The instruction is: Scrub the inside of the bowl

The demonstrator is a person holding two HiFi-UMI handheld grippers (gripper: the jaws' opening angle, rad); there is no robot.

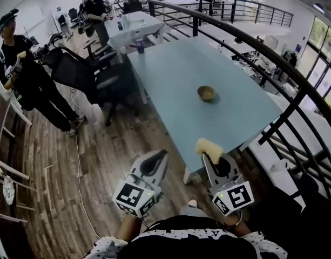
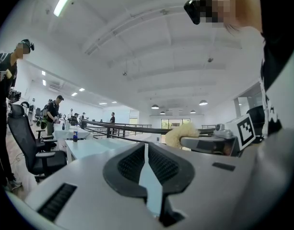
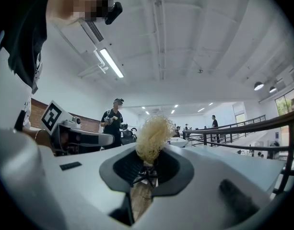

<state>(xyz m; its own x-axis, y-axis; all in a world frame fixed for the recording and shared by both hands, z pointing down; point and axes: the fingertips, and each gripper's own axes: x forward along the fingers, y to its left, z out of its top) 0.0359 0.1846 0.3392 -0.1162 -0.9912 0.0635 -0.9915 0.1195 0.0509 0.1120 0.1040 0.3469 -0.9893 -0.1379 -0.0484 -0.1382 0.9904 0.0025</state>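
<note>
A small brown bowl (image 1: pixel 206 93) stands on the pale blue table (image 1: pixel 197 69), well ahead of both grippers. My right gripper (image 1: pixel 211 154) hangs off the table's near edge, shut on a pale yellow fibrous scrubber (image 1: pixel 208 148) that sticks out past its tips; the same scrubber (image 3: pixel 152 135) fills the jaws in the right gripper view. Left of it, over the wooden floor, my left gripper (image 1: pixel 156 161) is shut with nothing in it; its pads (image 2: pixel 132 164) meet in the left gripper view. The bowl shows in neither gripper view.
A black curved railing (image 1: pixel 273 58) runs along the table's right side. Black office chairs (image 1: pixel 108 77) stand at the table's left. A dark bottle (image 1: pixel 139 43) stands at the far end. A person in black (image 1: pixel 25 74) stands at left, others further back.
</note>
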